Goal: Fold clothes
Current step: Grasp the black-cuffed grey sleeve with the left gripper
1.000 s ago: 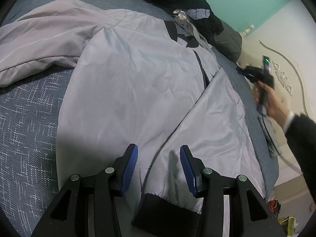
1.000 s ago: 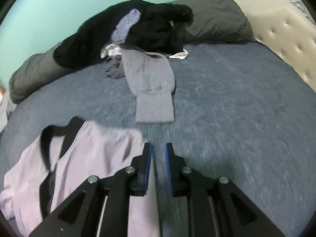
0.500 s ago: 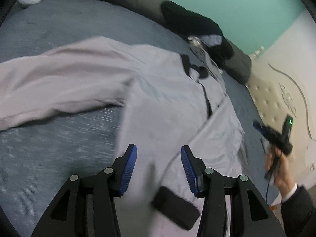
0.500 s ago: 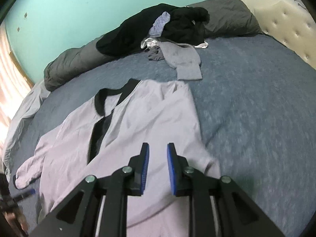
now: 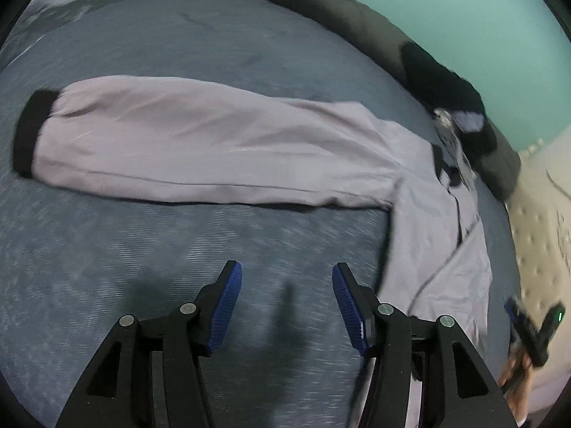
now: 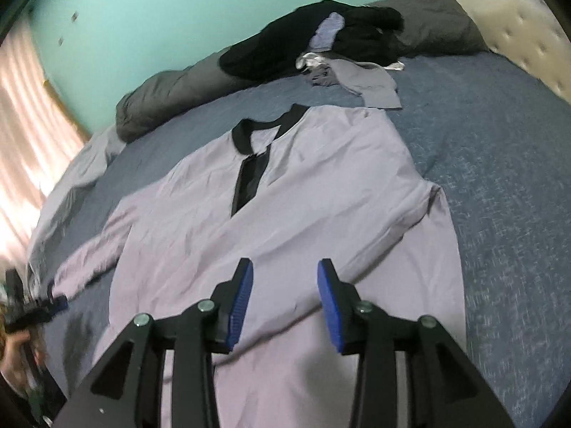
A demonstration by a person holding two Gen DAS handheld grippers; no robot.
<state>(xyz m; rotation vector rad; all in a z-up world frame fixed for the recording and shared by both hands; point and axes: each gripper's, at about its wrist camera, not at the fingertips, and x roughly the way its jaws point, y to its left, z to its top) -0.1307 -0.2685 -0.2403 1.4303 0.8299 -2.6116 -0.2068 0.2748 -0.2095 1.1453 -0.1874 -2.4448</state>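
On the far left of the left wrist view, a black cuff (image 5: 26, 132) ends a long pale lilac sleeve (image 5: 200, 149) that stretches flat across a blue-grey bedspread (image 5: 117, 249). The sleeve runs rightward into the body of a lilac jacket (image 5: 439, 235), which lies spread on the bed with a black collar (image 5: 440, 158) near the top. Low in the middle, the left gripper (image 5: 287, 301) hovers over bare bedspread beside the jacket; its blue-padded jaws stand apart and are widening, with nothing between them. Beyond the jacket, a heap of dark clothes (image 5: 446, 85) sits on a grey pillow (image 5: 499, 164) against a teal wall (image 5: 464, 0). At the far right edge, a hand grips the right gripper (image 5: 531, 328), blurred here, in front of a cream tufted headboard (image 5: 535, 249).

In the right wrist view, a lit curtain (image 6: 21, 135) fills the left edge, and low down the left gripper (image 6: 39, 303) appears small and smeared near the sleeve's end. The jacket (image 6: 285, 185) lies front-up across the centre, its black collar (image 6: 264, 125) pointing away. The right gripper (image 6: 285, 299) hangs above the jacket's lower part; its jaws are spreading and hold nothing, though whether the pads brush the fabric is hard to tell. Behind, a grey garment (image 6: 371, 85) and the dark clothes (image 6: 321, 39) lie near the pillow (image 6: 435, 25), with the headboard (image 6: 517, 28) at the right.
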